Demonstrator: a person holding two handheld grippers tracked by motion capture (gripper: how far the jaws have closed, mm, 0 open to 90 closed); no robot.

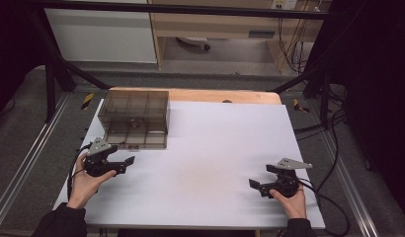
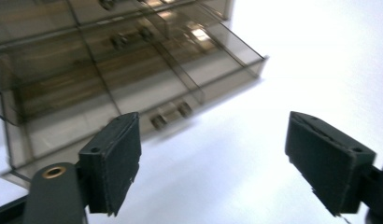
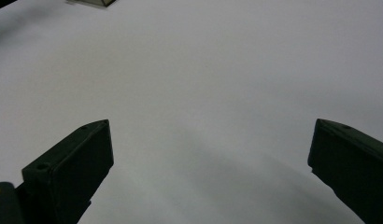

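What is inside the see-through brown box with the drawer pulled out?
The drawer box has dividers inside and a few small dark things, too blurred to name. The pulled-out drawer looks mostly bare. The tinted walls hide the back.

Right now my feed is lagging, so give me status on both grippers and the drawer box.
Left gripper open, nothing between jaws. Right gripper open, idle. Smoky drawer box, bottom drawer pulled out. White table between: nothing in the way.

Right gripper (image 3: pixel 210 154): two black jaws rise from bottom corners, set wide apart, nothing between them. Bare white table surface (image 3: pixel 203 84) beneath and ahead of jaws. Corner of smoky transparent box (image 3: pixel 94 2) far ahead, beyond left-hand jaw.
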